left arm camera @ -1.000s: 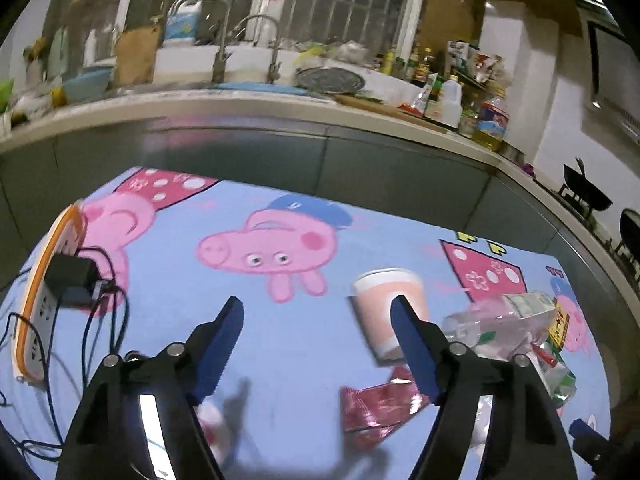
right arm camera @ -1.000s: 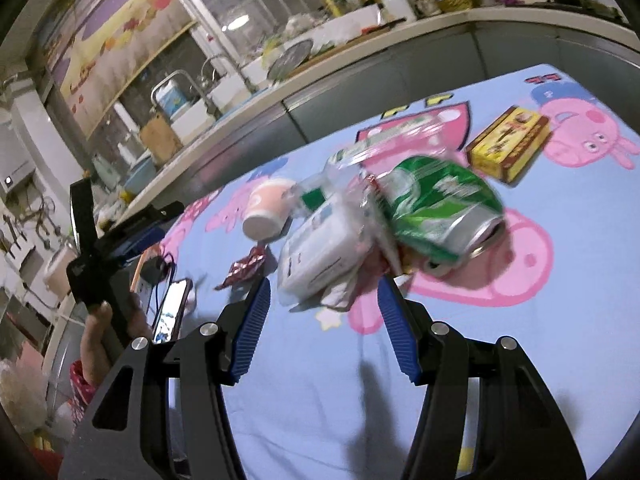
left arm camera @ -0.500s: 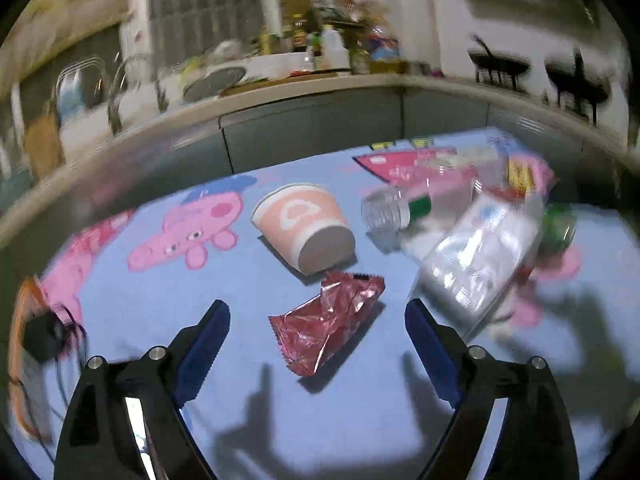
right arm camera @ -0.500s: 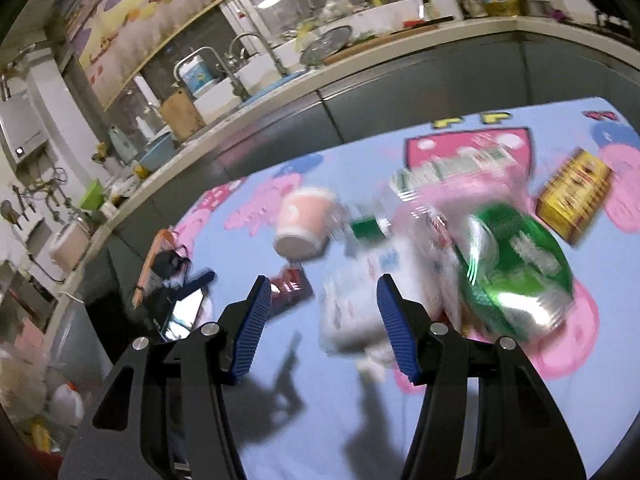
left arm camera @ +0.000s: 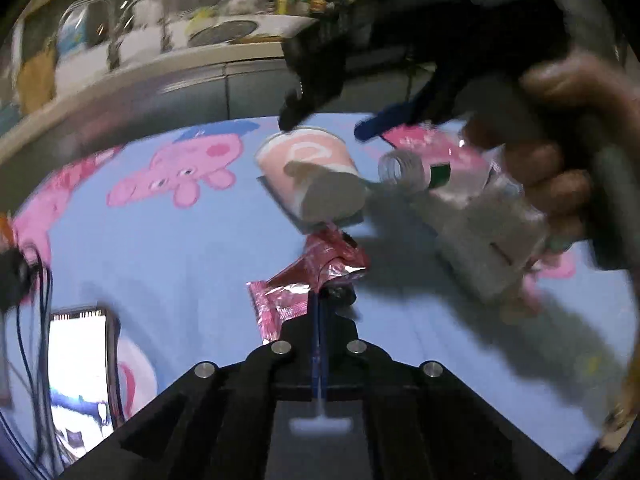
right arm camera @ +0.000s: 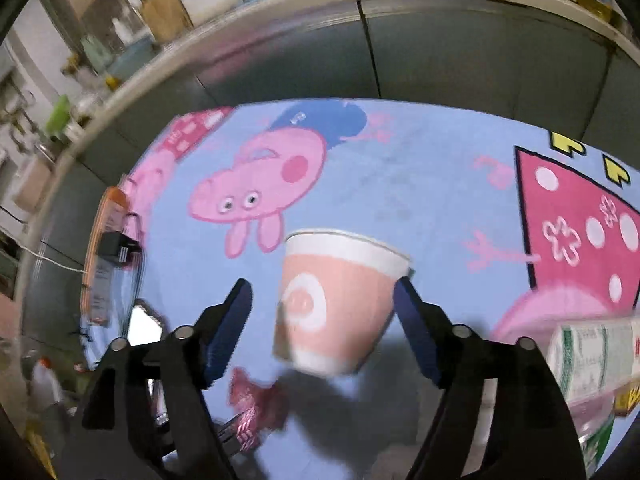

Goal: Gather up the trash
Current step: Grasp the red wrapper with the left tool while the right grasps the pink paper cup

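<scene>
My left gripper (left arm camera: 320, 300) is shut on a red foil wrapper (left arm camera: 308, 280) that lies on the blue cartoon tablecloth (left arm camera: 160, 248). A pink paper cup (left arm camera: 312, 176) lies on its side just beyond the wrapper. In the right wrist view my right gripper (right arm camera: 324, 304) is open, with its jaws on either side of the pink cup (right arm camera: 336, 300). The wrapper (right arm camera: 252, 404) shows below it, at the left gripper's tip. A clear plastic bottle (left arm camera: 452, 184) and a plastic bag (left arm camera: 492, 240) lie to the right. The right gripper and hand (left arm camera: 560, 152) loom over them in the left wrist view.
A lit phone (left arm camera: 80, 360) and an orange power strip (right arm camera: 104, 256) with cables lie at the table's left edge. A grey kitchen counter (right arm camera: 360, 20) with sink and bottles runs behind the table. A labelled bottle (right arm camera: 592, 352) lies at the right.
My left gripper has moved in and shut on the red wrapper. My right gripper has swung left from the can and bag pile, and now straddles the pink cup.
</scene>
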Demonstrator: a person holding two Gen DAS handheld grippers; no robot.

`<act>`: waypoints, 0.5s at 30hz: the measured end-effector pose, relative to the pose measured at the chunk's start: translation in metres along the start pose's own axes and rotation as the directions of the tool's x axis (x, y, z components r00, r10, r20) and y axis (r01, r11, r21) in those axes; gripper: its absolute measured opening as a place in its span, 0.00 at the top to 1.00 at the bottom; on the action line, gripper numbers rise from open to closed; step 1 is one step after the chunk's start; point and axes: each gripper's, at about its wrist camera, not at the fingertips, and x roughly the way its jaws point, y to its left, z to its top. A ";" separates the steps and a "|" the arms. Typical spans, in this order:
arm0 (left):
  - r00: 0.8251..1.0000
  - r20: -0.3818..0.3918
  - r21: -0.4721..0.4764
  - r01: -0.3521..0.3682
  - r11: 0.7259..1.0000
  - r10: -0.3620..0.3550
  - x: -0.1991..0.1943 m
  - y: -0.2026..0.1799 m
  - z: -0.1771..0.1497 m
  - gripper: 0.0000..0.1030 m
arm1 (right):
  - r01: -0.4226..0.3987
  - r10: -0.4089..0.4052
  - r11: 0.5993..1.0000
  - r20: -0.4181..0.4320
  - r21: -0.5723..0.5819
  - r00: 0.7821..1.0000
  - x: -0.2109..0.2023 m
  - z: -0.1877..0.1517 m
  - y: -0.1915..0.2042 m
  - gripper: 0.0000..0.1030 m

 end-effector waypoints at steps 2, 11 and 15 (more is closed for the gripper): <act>0.998 0.011 -0.071 0.062 0.996 -0.062 -0.009 0.012 -0.004 0.99 | 0.027 -0.026 0.999 -0.038 0.027 0.999 0.016 0.003 0.000 0.24; 0.969 0.062 -0.238 0.247 0.939 -0.239 -0.035 0.040 -0.013 0.99 | 0.047 -0.047 0.988 0.001 -0.149 0.999 0.025 -0.026 0.040 0.36; 0.955 0.077 -0.260 0.298 0.919 -0.287 -0.043 0.037 -0.016 0.99 | -0.005 0.029 0.982 0.124 -0.189 0.992 -0.024 -0.041 0.044 0.37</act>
